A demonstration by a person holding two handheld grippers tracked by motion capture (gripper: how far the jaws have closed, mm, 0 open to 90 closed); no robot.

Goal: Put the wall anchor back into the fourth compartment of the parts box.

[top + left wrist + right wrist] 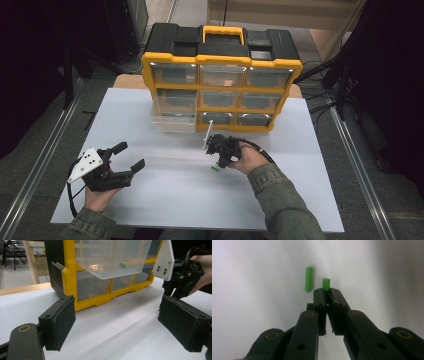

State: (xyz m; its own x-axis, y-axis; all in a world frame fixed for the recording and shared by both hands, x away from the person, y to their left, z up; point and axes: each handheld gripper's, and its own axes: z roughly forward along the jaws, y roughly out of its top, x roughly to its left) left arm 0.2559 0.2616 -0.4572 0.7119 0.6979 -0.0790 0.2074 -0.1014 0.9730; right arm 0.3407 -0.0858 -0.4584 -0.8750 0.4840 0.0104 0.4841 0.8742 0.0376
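Observation:
My right gripper (327, 291) is shut on a small green ribbed plug (326, 284), whose end sticks out past the tips. A second green plug (309, 279) lies on the white table just left of it. In the high view the right gripper (218, 161) points down at the table in front of the organizer, with a speck of green (215, 169) under it. My left gripper (131, 155) rests open at the front left, holding nothing. Its wide-apart jaws (117, 315) face the pulled-out clear drawer (112, 257), which has a green plug (123, 265) in it.
A yellow and black drawer organizer (222, 60) stands at the back of the white table (165, 195). Its middle-left clear drawer (173, 119) is pulled out over the table. The other drawers are closed. The right gripper's white plate (165, 260) shows near the organizer.

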